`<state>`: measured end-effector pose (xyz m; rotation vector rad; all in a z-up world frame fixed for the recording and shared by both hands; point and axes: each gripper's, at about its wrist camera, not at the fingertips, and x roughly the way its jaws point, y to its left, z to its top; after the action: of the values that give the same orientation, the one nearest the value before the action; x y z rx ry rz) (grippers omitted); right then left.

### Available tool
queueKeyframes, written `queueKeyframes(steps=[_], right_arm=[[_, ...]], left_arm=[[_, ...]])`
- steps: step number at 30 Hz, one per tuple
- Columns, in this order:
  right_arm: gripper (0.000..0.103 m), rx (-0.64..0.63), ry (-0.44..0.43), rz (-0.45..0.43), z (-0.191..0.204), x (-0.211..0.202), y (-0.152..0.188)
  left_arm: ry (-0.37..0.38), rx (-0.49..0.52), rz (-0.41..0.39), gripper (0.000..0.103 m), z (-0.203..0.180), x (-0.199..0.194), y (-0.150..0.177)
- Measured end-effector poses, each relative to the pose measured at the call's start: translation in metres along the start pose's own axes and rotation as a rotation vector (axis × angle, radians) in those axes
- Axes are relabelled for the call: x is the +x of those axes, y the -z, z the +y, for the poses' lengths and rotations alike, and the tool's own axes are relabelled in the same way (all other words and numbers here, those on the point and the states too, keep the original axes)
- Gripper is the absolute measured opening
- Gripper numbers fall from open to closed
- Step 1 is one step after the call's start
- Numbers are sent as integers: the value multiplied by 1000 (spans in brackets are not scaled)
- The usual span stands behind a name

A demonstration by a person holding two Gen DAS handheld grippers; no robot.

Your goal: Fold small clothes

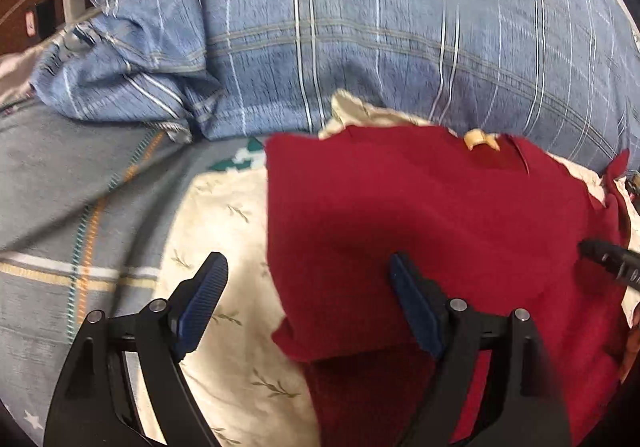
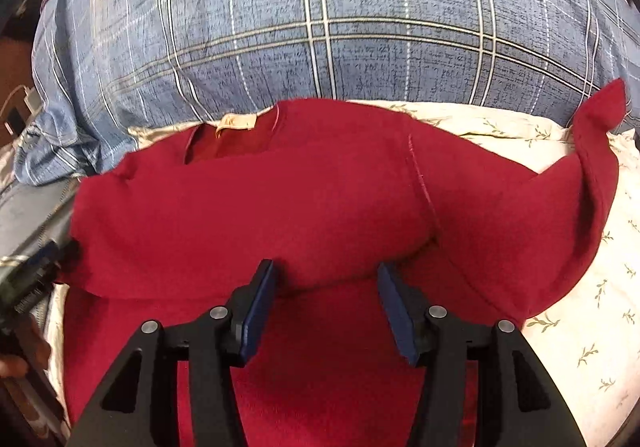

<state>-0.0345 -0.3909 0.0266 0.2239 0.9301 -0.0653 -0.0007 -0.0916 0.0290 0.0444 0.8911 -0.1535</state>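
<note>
Both the left gripper and the right gripper stand wide apart with nothing between their pads, hovering low in frame over a red shirt spread mid-frame on a cream leaf-print sheet, beneath a blue plaid pillow filling the top.

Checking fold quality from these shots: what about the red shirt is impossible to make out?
- Red knit shirt, right wrist view: hem runs under the open right gripper.
- Left wrist view: right sleeve cut off by the frame edge.
- Tan neck label: text too blurred to read.
</note>
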Motion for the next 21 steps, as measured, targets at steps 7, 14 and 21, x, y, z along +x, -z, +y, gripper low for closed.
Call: queueKeyframes(steps=[7, 14, 21], right_arm=[[71, 105, 106, -91, -62, -34, -23], [71, 213, 336, -54, -148, -14, -75], [70, 293, 464, -13, -201, 27, -103]], left_arm=[[1, -2, 13, 83, -1, 4, 2], [9, -8, 16, 83, 1, 6, 2], [19, -16, 19, 83, 3, 9, 2]])
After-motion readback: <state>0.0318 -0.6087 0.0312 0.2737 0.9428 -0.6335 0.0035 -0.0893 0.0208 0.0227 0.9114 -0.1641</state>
